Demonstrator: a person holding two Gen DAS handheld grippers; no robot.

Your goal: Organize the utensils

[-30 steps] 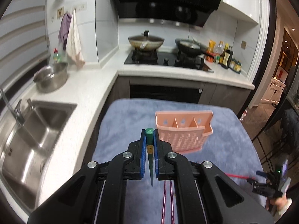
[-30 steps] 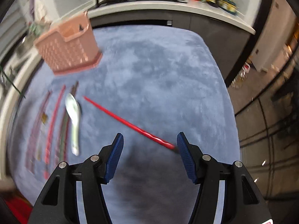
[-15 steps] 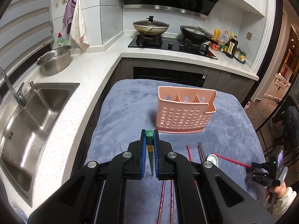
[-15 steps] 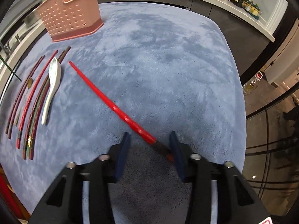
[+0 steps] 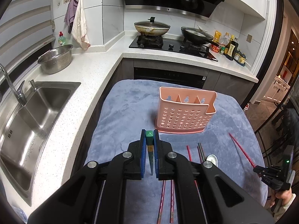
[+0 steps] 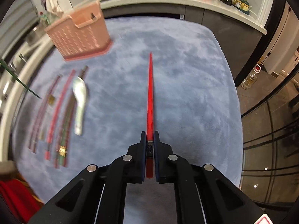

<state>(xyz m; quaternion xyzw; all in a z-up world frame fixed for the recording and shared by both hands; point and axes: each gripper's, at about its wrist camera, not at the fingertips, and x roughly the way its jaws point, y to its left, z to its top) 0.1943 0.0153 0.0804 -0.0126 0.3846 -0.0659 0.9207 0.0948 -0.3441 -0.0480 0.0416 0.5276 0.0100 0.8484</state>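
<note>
Two chopsticks are in your grip: your right gripper (image 6: 149, 140), jaws just closed, clamps the red chopstick (image 6: 150, 97) above the blue cloth (image 6: 186, 85); your left gripper (image 5: 149, 138) pinches the green chopstick (image 5: 149, 145) near the pink holder (image 5: 184, 113). Other chopsticks and a spoon (image 6: 80, 100) lie on the cloth.

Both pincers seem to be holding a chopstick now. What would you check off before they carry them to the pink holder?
1. Right gripper shut on the red chopstick: ok; its jaws have just been closing.
2. Left gripper shut on the green chopstick: ok.
3. Pink holder upright on the blue cloth: ok.
4. Holder compartments free: ok, nothing shows inside.
5. Red chopstick clear of the white spoon: ok.
6. Red chopstick lifted off the cloth: cannot tell.
</note>
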